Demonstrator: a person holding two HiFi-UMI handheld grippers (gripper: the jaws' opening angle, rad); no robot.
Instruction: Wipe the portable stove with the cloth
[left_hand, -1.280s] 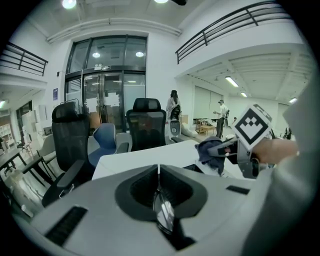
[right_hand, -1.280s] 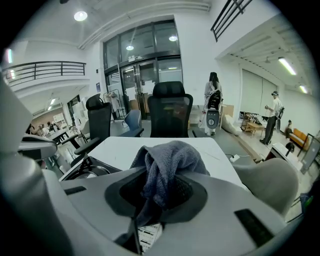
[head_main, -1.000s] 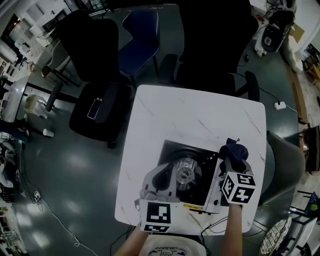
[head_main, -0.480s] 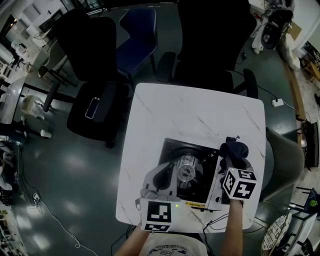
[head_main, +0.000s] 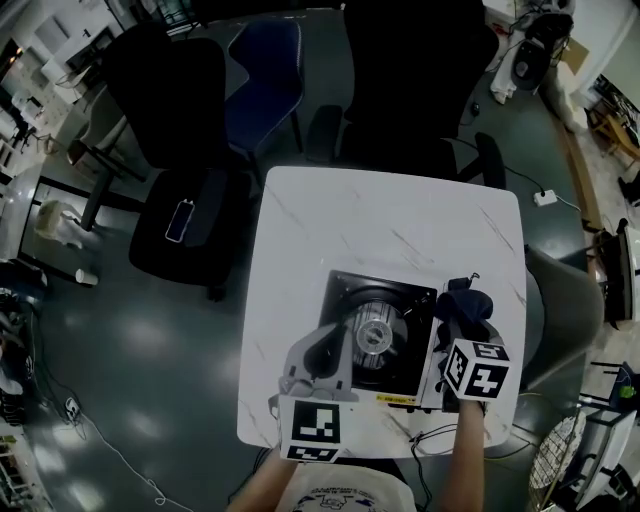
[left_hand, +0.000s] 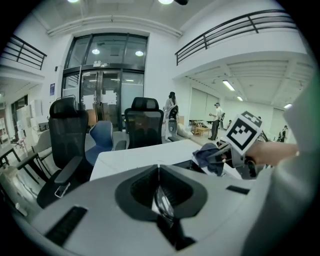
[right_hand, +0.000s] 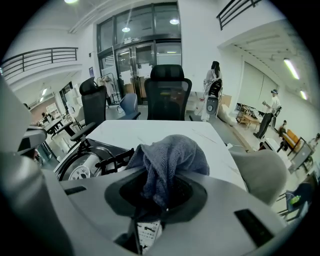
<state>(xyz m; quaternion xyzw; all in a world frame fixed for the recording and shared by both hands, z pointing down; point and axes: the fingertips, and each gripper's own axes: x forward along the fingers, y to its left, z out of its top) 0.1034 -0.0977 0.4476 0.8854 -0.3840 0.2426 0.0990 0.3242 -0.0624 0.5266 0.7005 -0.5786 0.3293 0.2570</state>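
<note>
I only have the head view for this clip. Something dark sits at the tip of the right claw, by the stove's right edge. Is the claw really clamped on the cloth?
Observer: Yes. The right gripper view shows the right claw shut on the cloth, a grey-blue towel bunched above its jaws.
Operator: Does the left claw hold anything?
Observer: No. The left gripper view shows the left claw with its jaws together and nothing between them.
Operator: Is the cloth over the burner?
Observer: No. In the right gripper view the burner of the portable stove lies left of the cloth, apart from it.
</note>
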